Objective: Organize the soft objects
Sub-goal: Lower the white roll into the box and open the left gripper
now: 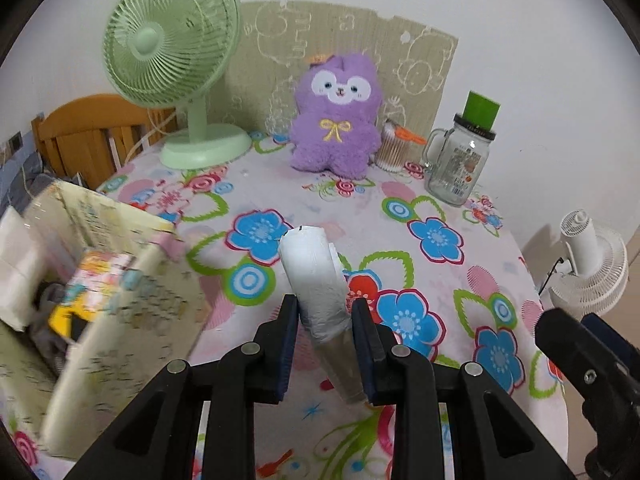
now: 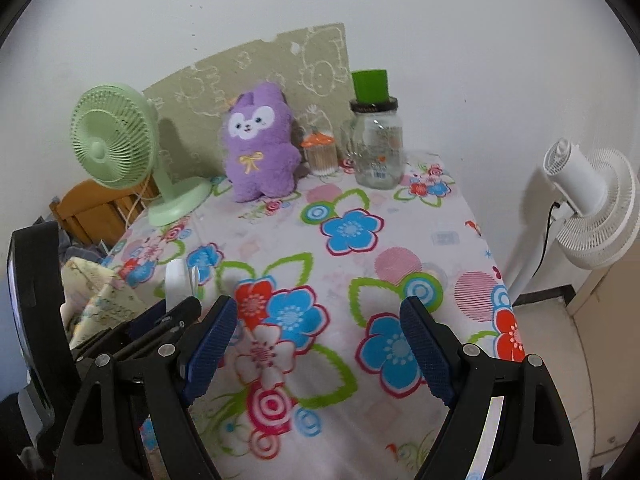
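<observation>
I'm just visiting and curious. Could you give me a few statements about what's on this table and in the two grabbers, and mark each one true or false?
1. The left gripper is clamped on a white wrapped roll. True.
2. The right gripper holds the purple plush toy. False: its jaws stand open with nothing between them, and the toy sits at the far side of the table, by the wall.
3. A green desk fan stands to the left of the plush toy. True.
4. The glass jar lies on its side. False: it stands upright, with a green cup on its lid.
5. The cardboard box at the left is bare inside. False: packets lie in it.
</observation>
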Action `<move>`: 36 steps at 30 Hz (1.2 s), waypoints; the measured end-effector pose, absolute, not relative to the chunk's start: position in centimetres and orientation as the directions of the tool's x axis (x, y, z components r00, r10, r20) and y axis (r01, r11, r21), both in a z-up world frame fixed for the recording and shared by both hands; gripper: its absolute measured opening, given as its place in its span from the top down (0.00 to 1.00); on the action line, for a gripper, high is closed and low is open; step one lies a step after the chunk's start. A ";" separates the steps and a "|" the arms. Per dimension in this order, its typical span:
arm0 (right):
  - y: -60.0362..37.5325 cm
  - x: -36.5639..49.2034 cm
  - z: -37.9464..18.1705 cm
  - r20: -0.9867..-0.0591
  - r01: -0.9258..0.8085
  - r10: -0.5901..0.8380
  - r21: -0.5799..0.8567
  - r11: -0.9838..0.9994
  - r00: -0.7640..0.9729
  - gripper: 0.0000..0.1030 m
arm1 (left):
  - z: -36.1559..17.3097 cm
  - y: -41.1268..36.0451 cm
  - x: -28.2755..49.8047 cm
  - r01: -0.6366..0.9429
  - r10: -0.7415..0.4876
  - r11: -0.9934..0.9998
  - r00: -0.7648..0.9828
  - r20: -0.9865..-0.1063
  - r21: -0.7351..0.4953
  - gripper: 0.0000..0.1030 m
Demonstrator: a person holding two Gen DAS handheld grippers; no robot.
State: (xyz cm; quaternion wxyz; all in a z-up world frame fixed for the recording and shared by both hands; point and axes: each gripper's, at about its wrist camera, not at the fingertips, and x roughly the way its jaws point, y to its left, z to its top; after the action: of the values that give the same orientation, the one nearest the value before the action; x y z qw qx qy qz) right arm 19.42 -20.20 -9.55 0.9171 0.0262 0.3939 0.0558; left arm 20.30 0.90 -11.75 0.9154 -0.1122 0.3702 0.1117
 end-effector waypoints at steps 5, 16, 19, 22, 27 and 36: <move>-18.0 17.8 -7.9 -0.705 -0.098 0.126 0.080 0.992 0.698 0.17 | -10.0 1.9 18.4 -0.280 0.121 0.952 0.718 -0.686 -0.124 0.74; -12.5 15.1 -4.5 -0.662 -0.158 0.135 0.026 0.987 0.737 0.17 | -7.0 5.1 14.6 -0.285 0.143 0.950 0.766 -0.627 -0.131 0.74; -11.3 14.7 -4.0 -0.655 -0.171 0.144 0.022 0.985 0.742 0.17 | -6.3 6.1 13.8 -0.288 0.150 0.949 0.773 -0.616 -0.131 0.74; -9.8 14.3 -3.7 -0.650 -0.191 0.156 0.017 0.982 0.744 0.17 | -5.9 7.1 13.1 -0.284 0.146 0.950 0.775 -0.615 -0.132 0.74; -7.6 13.7 -3.3 -0.643 -0.222 0.178 0.013 0.975 0.745 0.17 | -5.2 8.7 11.8 -0.296 0.170 0.948 0.782 -0.600 -0.117 0.74; -3.6 13.8 -3.2 -0.637 -0.280 0.233 0.027 0.959 0.735 0.17 | -4.4 12.0 10.4 -0.335 0.224 0.938 0.781 -0.584 -0.088 0.74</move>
State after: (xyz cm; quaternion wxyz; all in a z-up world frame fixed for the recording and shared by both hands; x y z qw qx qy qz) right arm 13.78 -3.60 -3.21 0.9307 -0.0354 0.3370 0.1379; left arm 10.37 12.00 -4.38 0.9389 -0.0939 0.2959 0.1488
